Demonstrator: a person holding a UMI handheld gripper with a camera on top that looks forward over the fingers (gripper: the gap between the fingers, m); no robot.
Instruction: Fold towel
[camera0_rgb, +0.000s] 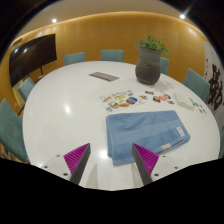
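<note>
A blue towel (146, 135) lies flat on the white round table (60, 110), just ahead of my fingers and a little to the right. Its near edge reaches between the fingertips on the right side. My gripper (112, 157) is open, above the table, with nothing between the purple pads (77, 156). The right finger (148, 157) hangs over the towel's near edge.
Beyond the towel lie several small cards and packets (122, 98) and a dark tablet (103, 75). A potted plant (149, 62) stands at the far side. Teal chairs (10, 125) ring the table. A dark screen (30, 55) hangs on the wall to the left.
</note>
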